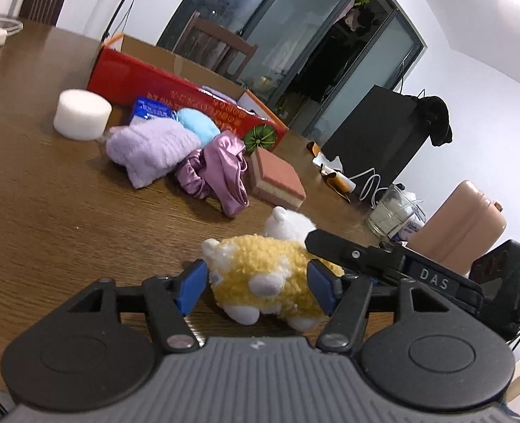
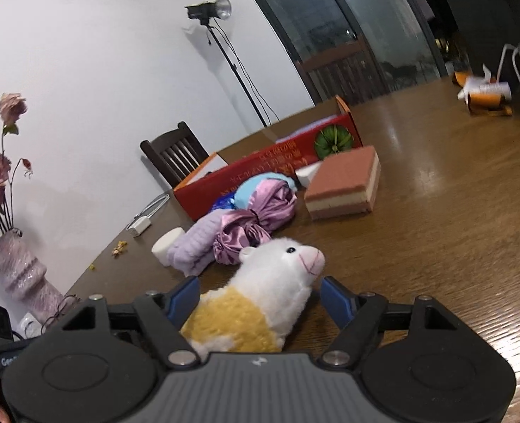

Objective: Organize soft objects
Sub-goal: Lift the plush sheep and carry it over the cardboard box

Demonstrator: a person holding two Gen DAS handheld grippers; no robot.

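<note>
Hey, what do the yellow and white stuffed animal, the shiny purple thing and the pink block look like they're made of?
Stuffed animal: plush, curly yellow pile with smooth white fur on head and feet.
Shiny purple thing: probably satin, glossy and gathered in folds.
Pink block: likely sponge foam, matte and layered pink over cream.

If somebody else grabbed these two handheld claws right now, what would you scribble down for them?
Left gripper: open, straddling the plush alpaca at its yellow body, pads not pressing.
Right gripper: open around its neck.
The alpaca lies on the table.
Purple towel, satin scrunchie, blue fluffy item, layered sponge and white foam cylinder sit outside the red box.
Done: little visible. Left: those items.
</note>
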